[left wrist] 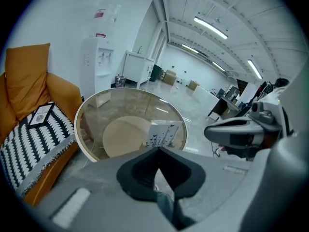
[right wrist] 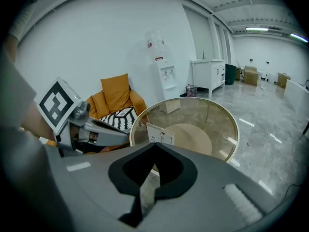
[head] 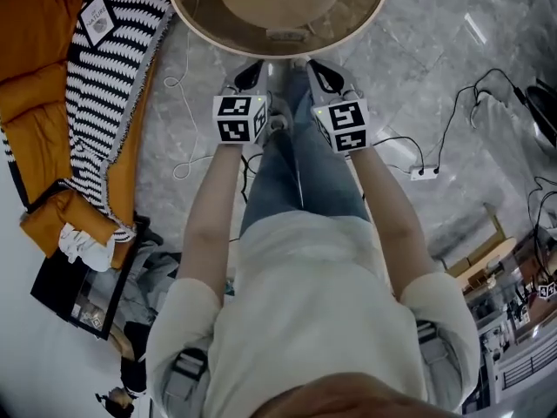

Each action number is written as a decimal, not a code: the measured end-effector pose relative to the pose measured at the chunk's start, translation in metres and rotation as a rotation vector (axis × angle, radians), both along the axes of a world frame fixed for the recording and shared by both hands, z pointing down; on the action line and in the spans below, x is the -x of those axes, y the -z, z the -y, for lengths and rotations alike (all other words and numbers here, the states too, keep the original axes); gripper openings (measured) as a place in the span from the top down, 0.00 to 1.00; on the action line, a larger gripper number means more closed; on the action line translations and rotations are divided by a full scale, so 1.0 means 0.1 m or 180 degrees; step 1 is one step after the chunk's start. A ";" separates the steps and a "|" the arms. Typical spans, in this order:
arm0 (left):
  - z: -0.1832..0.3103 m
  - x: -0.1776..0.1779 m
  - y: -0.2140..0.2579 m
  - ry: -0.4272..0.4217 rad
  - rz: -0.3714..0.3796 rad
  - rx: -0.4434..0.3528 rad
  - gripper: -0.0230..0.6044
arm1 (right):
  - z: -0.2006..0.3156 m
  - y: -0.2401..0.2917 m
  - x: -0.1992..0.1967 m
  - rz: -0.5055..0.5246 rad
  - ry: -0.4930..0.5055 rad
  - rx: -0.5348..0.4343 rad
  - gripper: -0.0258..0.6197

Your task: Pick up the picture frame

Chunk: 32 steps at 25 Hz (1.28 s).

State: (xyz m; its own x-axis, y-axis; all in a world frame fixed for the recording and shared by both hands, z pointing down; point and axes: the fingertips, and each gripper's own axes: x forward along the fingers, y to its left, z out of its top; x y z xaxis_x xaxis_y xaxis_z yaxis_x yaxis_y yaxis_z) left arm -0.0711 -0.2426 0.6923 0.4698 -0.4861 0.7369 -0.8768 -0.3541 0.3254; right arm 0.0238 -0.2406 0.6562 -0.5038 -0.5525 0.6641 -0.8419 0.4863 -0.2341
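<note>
The picture frame [left wrist: 162,135] is a small white card with dark print, standing upright near the front rim of a round glass table [left wrist: 91,111]. It also shows in the right gripper view, picture frame [right wrist: 161,136], and as a thin strip from above, picture frame [head: 285,35]. My left gripper [head: 250,77] and right gripper [head: 325,77] hang side by side over the person's legs, short of the table [head: 198,26]. Both are shut with nothing between the jaws, left gripper [left wrist: 157,151], right gripper [right wrist: 154,148]. Neither touches the frame.
An orange sofa [head: 35,77] with a black-and-white striped blanket [head: 109,68] stands left of the table. Cables and a power strip [head: 424,173] lie on the marble floor at right. A black bag [head: 78,290] sits lower left. A water dispenser [right wrist: 164,74] stands by the wall.
</note>
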 end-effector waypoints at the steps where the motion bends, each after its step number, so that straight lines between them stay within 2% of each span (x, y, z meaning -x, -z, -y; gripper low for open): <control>1: 0.02 -0.01 -0.08 -0.0020 0.0018 0.0021 0.96 | 0.02 -0.08 0.00 -0.0018 0.0020 0.0026 0.96; 6: 0.10 -0.05 -0.45 -0.0156 0.0112 0.0154 0.93 | 0.12 -0.45 0.02 -0.0015 0.0091 0.0174 0.96; 10: 0.15 -0.08 -0.69 -0.0304 0.0179 0.0185 0.78 | 0.22 -0.70 0.03 -0.0029 0.0063 0.0273 0.86; 13: 0.22 -0.10 -0.82 -0.0393 0.0194 0.0172 0.72 | 0.27 -0.91 0.03 -0.0081 0.0026 0.0359 0.74; 17: 0.32 -0.12 -0.96 -0.0455 0.0209 0.0146 0.65 | 0.34 -1.14 0.05 -0.0148 0.0011 0.0415 0.67; 21: 0.38 -0.19 -1.07 -0.0581 0.0232 0.0150 0.64 | 0.43 -1.29 0.07 -0.0182 0.0002 0.0443 0.61; 32: 0.41 -0.31 -1.32 -0.0777 0.0295 0.0224 0.64 | 0.47 -1.55 0.11 -0.0187 0.0063 0.0583 0.62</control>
State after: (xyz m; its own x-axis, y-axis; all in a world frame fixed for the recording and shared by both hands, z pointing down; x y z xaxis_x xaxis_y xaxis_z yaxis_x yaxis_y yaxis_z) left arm -0.0405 -0.2840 0.8241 0.4958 -0.3127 0.8102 -0.7954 -0.5381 0.2790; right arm 0.0124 -0.2881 0.8114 -0.4708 -0.4101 0.7812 -0.8474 0.4566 -0.2710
